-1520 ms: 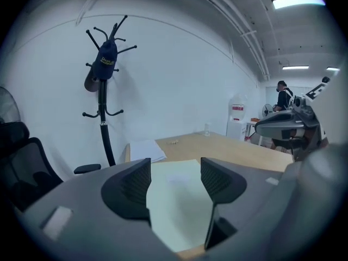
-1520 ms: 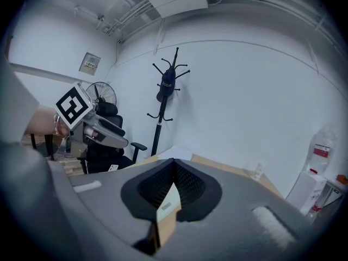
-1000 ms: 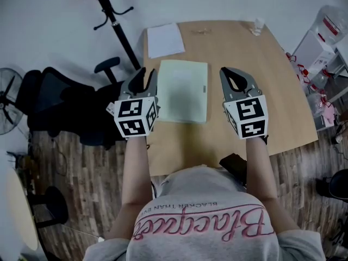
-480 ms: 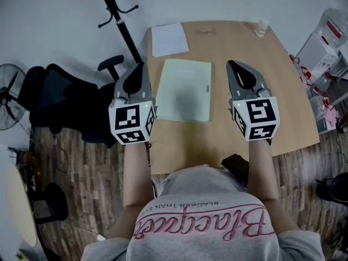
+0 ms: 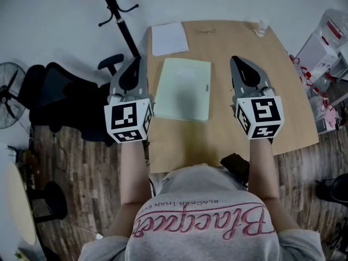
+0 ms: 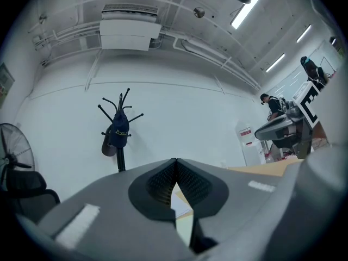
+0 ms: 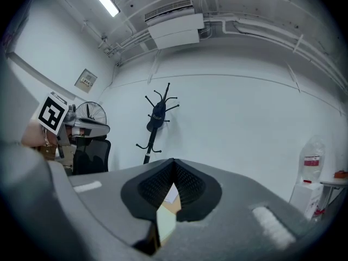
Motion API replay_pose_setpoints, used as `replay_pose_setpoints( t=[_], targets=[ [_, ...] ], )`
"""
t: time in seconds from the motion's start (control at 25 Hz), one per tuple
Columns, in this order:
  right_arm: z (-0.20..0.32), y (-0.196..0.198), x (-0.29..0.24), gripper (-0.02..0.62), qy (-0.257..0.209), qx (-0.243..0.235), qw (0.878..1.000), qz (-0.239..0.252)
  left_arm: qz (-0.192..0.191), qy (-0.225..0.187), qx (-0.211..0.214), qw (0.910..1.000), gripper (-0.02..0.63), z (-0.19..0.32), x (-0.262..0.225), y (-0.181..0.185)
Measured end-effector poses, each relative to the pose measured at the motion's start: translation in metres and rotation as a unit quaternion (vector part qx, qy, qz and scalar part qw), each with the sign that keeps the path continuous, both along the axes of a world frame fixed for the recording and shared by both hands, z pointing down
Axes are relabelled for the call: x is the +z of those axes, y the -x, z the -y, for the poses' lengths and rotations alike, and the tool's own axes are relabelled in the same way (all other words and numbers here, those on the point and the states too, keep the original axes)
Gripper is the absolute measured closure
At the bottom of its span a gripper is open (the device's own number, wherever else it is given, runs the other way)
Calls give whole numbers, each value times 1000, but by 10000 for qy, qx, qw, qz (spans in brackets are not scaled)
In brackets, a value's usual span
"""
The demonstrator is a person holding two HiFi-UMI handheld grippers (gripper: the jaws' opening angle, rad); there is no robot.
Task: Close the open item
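Two grippers are hovering over a wooden surface (image 5: 217,145), one on either side of the task's thing; the pale green folder (image 5: 182,89) is lying flat and closed in the left half of that surface, well back from the near edge and nearer the left edge than the right. The left gripper (image 5: 139,64) is hanging over the left edge, just beside the folder's left side, with its jaws pressed together at the tips and nothing between them; the right gripper (image 5: 237,63) is sitting apart from the folder's right side, its jaws likewise meeting at the tips and holding nothing. A band of bare wood is showing between the folder's right side and the right gripper; a wider stretch is running from there out to the right edge, and another along the near edge. A white sheet (image 5: 169,38) is lying at the far left corner, just beyond the folder's far side and slightly askew; a small clear item (image 5: 261,26) is standing at the far right corner; a black object (image 5: 235,165) is resting at the near edge, close to the person's body. Beyond the left edge, an office chair (image 5: 60,99), a coat stand (image 5: 117,15) and a fan (image 5: 8,99) are crowding the floor.
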State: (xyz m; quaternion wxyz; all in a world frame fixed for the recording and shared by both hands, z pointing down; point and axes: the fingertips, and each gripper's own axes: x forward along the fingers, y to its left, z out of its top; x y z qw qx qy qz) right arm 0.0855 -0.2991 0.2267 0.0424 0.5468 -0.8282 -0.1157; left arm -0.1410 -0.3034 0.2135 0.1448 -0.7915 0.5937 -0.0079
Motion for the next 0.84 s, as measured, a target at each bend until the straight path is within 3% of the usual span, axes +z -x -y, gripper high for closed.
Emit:
replay_pose_setpoints(
  t=[0.84],
  targets=[
    [3, -8, -7, 594, -71, 144, 9999, 30, 69, -212, -89, 9997, 591, -2, -20, 6]
  ],
)
